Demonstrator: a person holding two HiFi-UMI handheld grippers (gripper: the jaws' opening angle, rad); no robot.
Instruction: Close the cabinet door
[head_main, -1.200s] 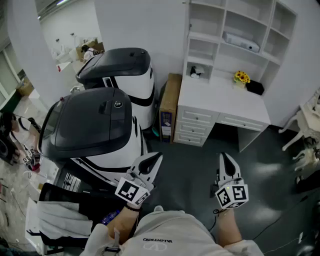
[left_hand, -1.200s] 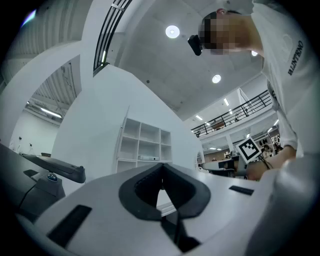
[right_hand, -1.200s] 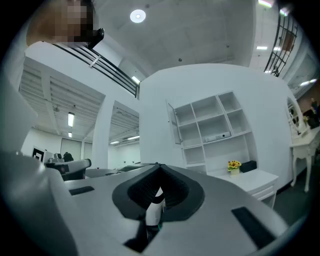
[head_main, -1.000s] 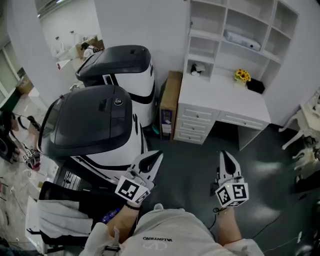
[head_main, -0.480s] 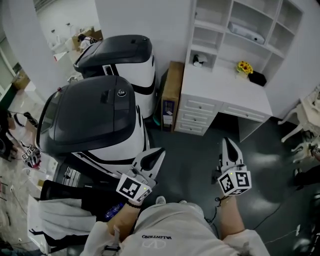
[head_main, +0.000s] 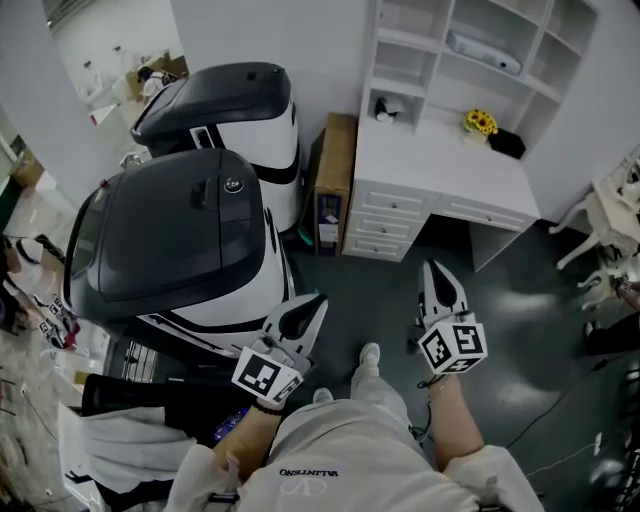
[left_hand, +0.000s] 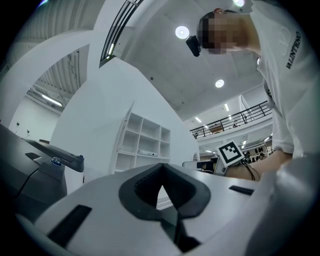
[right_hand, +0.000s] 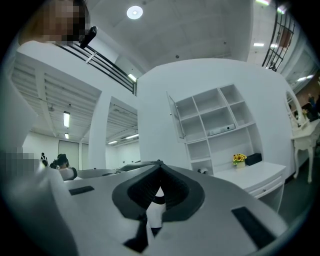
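Observation:
A white shelf unit (head_main: 470, 50) stands on a white desk (head_main: 450, 175) against the far wall. In the right gripper view its upper left compartment has a narrow door (right_hand: 175, 117) swung outward from the shelves (right_hand: 215, 120). My left gripper (head_main: 310, 303) is shut and empty, low in the head view beside a large machine. My right gripper (head_main: 432, 268) is shut and empty too, held over the dark floor in front of the desk, still well short of it. Both point level toward the shelves (left_hand: 142, 142).
Two big black-and-white machines (head_main: 170, 240) (head_main: 225, 110) fill the left. A cardboard box (head_main: 335, 180) leans between them and the desk drawers (head_main: 385, 225). Yellow flowers (head_main: 480, 122) and a black box (head_main: 507, 143) sit on the desk. A white chair (head_main: 610, 220) is at right.
The person has stepped toward the desk and a shoe now shows on the floor. My right gripper has moved forward and left in the head view; both grippers stay shut.

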